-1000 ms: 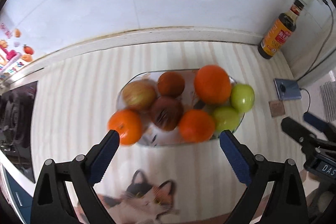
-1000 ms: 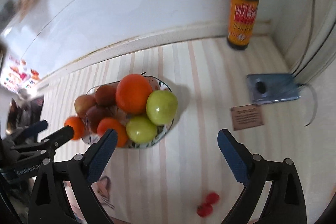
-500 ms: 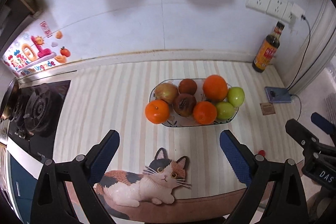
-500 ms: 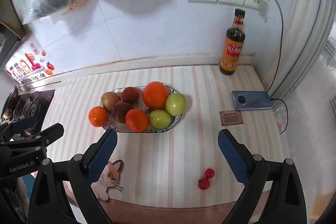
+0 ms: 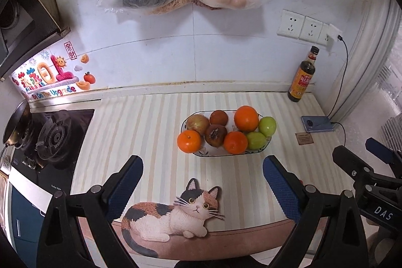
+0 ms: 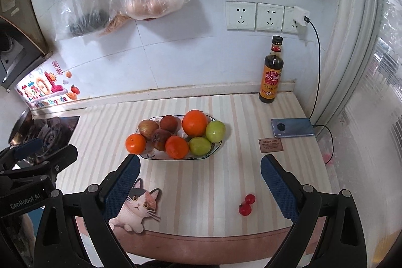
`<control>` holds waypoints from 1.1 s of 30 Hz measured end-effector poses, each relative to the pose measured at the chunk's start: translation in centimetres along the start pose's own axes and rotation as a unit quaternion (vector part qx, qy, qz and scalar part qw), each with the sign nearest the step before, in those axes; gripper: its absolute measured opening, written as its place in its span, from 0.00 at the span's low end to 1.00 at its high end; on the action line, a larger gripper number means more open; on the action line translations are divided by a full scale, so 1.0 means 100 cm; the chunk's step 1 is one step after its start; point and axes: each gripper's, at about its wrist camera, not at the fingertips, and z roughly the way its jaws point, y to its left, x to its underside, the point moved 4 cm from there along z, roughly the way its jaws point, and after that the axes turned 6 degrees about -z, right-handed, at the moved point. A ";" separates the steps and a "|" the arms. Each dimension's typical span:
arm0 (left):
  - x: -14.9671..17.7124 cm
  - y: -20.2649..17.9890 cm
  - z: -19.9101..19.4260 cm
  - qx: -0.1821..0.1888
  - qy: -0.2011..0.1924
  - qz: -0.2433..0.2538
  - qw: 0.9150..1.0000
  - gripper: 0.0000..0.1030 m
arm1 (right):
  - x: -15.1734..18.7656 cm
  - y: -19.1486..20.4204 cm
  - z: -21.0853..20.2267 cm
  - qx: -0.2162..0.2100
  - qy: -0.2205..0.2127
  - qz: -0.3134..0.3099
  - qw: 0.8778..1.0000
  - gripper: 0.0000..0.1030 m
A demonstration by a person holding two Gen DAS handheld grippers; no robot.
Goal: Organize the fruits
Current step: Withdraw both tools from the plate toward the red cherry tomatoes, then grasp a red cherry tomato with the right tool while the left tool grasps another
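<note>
Hovering above the counter's near edge, the left gripper point(image 5: 202, 176) and right gripper point(image 6: 200, 175) both have their fingers spread wide, holding nothing. The fruit dish point(image 6: 150, 156) sits mid-counter, an orange point(image 6: 135, 143) at its left rim and two small red fruits point(image 6: 246, 205) lying apart.

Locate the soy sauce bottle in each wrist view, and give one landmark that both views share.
Left wrist: soy sauce bottle stands far right, against the wall below the sockets.
Right wrist: soy sauce bottle stands right of centre, at the wall beyond the fruit plate.
Shared landmark: the blue phone lying in front of the bottle.
</note>
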 end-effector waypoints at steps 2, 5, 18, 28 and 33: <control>0.002 0.000 -0.001 0.005 0.002 0.000 1.000 0.95 | 0.002 0.001 -0.003 0.002 -0.002 0.002 1.000 0.96; 0.007 0.000 -0.002 0.014 0.010 0.000 1.000 0.95 | 0.006 0.002 -0.008 -0.001 -0.001 0.010 1.000 0.96; 0.027 -0.056 0.066 0.018 0.086 0.031 0.996 1.00 | 0.074 -0.095 0.074 -0.050 0.103 0.131 0.985 0.66; 0.082 -0.113 0.178 -0.050 0.221 0.078 0.971 1.00 | 0.170 -0.129 0.202 -0.100 0.229 0.172 0.953 0.50; 0.094 -0.123 0.201 -0.059 0.257 0.082 0.961 1.00 | 0.179 -0.124 0.230 -0.110 0.246 0.157 0.950 0.41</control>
